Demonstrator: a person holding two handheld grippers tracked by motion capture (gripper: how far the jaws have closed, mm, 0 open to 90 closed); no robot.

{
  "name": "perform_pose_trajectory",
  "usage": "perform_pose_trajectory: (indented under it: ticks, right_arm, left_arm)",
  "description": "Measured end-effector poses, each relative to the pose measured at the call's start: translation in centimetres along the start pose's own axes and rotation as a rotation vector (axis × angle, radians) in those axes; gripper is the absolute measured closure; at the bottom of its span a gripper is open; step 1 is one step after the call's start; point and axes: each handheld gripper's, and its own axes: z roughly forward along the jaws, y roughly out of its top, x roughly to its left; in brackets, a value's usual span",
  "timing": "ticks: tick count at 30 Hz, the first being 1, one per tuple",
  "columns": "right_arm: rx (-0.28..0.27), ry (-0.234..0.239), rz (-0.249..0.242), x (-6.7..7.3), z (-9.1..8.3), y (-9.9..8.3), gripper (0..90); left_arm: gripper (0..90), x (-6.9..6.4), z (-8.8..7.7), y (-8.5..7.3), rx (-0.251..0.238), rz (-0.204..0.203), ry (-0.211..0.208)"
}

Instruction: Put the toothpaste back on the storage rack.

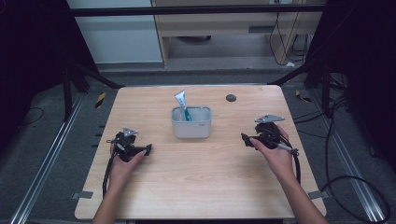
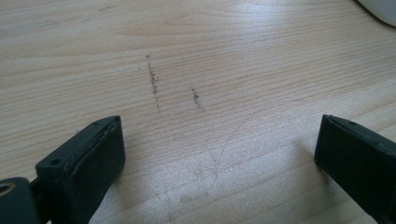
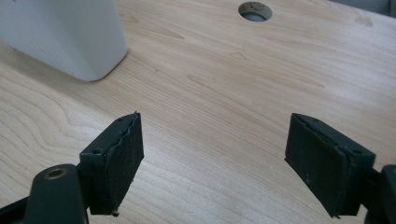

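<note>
A white rectangular cup (image 1: 191,125) stands at the middle of the wooden table (image 1: 196,186), with a white and teal tube (image 1: 182,103) leaning upright in it. My left gripper (image 1: 148,149) rests low over the table to the cup's left, pointing right. In the left gripper view its jaws (image 2: 219,158) stand wide apart over bare, scuffed wood. My right gripper (image 1: 244,139) is to the cup's right and points left toward it. Its jaws (image 3: 215,163) are open with nothing between them, and the cup's corner (image 3: 60,32) shows at the upper left.
A round cable hole (image 1: 230,98) sits in the table behind and right of the cup, also seen as a hole (image 3: 255,10) ahead of the right jaws. Black cables trail from both grippers. Dark frame posts flank the table's far corners.
</note>
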Motion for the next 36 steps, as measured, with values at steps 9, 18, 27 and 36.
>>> perform_pose_trajectory:
  ticks: [9,18,27,36]
  right_arm:
    - [0.033,0.007,0.039,-0.9,1.0,-1.6,21.4]
    - [0.067,0.005,0.026,-1.1,1.9,-2.5,23.0]
    - [0.084,-0.035,0.066,-2.6,3.3,-3.6,20.4]
    - [0.064,-0.052,0.137,-3.9,4.8,-3.8,15.0]
  left_arm:
    - [1.0,0.0,0.0,0.0,0.000,0.000,0.000]
    - [1.0,0.0,0.0,0.0,0.000,0.000,0.000]
    - [1.0,0.0,0.0,0.0,0.000,-0.001,0.000]
    - [1.0,0.0,0.0,0.0,0.000,-0.001,0.000]
